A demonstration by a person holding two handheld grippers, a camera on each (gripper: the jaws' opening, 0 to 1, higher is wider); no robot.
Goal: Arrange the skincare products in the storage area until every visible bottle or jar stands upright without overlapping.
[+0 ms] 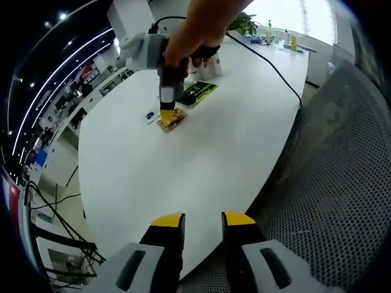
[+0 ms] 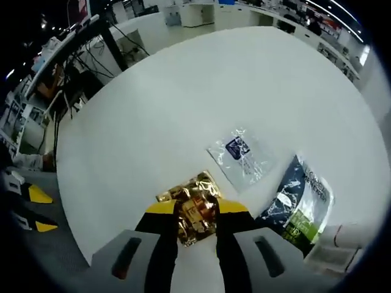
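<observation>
Gold foil sachet (image 2: pixel 194 215): between the right gripper (image 2: pixel 197 215) jaws, clenched on it, on the white table (image 2: pixel 183 104).
Clear sachet (image 2: pixel 241 155): just ahead-right of those jaws.
Risk: thin foil may slip or crumple (judgement).
Left gripper (image 1: pixel 203 224): jaws apart, empty.

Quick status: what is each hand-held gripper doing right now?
Left hand-held gripper: open, holding nothing, at the table edge.
Right hand-held gripper: closed on the gold foil sachet.

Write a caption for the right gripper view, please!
Right gripper pinching a gold foil packet on the white table.
</observation>
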